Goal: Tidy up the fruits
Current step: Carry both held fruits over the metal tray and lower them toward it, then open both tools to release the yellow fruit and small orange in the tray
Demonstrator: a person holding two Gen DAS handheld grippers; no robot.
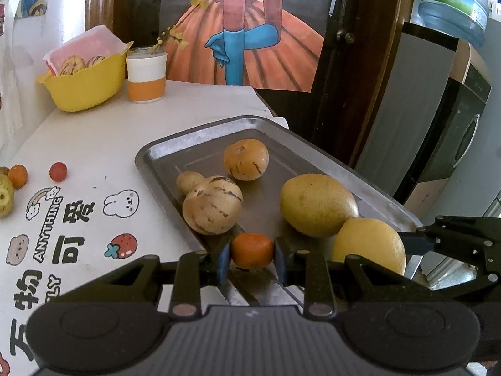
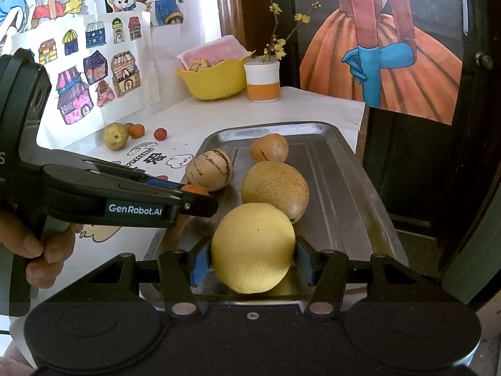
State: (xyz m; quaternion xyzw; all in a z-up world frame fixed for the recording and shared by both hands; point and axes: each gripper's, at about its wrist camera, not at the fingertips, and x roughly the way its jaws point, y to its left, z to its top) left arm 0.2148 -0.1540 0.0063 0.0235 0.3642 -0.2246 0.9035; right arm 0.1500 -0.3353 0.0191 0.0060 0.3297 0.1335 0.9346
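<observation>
Metal tray (image 2: 353,194): four fruits resting. Left gripper (image 1: 252,250) clamps small orange fruit (image 1: 252,250); right gripper (image 2: 253,258) clamps yellow fruit (image 2: 253,247). Yellow bowl (image 2: 216,83): striped fruits.

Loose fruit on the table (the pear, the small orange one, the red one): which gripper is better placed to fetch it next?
Left, probably. The pear lies left of the tray, on the left gripper's side. Both are full: left holds a small orange fruit, the right gripper a yellow fruit.
</observation>
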